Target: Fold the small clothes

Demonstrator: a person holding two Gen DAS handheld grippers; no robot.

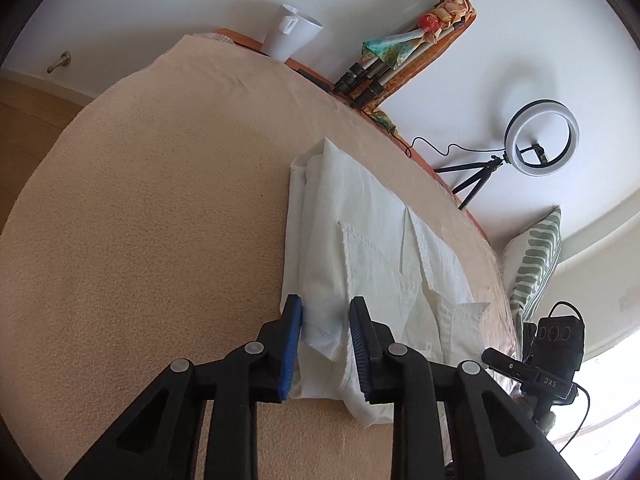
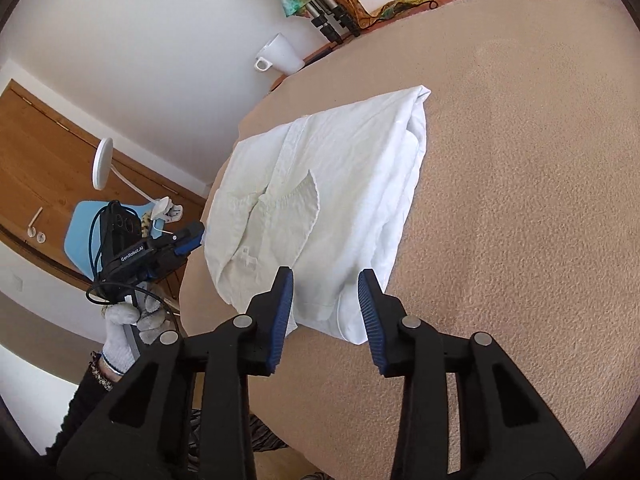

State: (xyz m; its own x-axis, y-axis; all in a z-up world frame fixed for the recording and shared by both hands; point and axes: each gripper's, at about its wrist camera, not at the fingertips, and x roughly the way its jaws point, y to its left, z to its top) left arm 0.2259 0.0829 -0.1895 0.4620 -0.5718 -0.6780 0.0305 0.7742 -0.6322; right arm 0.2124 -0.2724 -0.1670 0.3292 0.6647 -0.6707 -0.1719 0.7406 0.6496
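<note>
A white shirt [image 1: 360, 240] with a chest pocket lies folded into a long rectangle on the beige cloth-covered table [image 1: 160, 220]. My left gripper [image 1: 326, 308] is open, its blue pads on either side of the shirt's near corner, just above the fabric. In the right wrist view the same shirt [image 2: 320, 200] lies ahead. My right gripper [image 2: 326, 280] is open over the shirt's near edge, holding nothing. The left gripper [image 2: 188, 238] shows at the shirt's far left side, held by a gloved hand [image 2: 124, 328].
A white mug [image 1: 290, 32] stands at the table's far edge. Tripod legs [image 1: 368, 76] and a colourful scarf lie on a wooden board beyond. A ring light [image 1: 542, 138] and a striped cushion [image 1: 532, 264] are at the right. A wooden door [image 2: 52, 168] is at the left.
</note>
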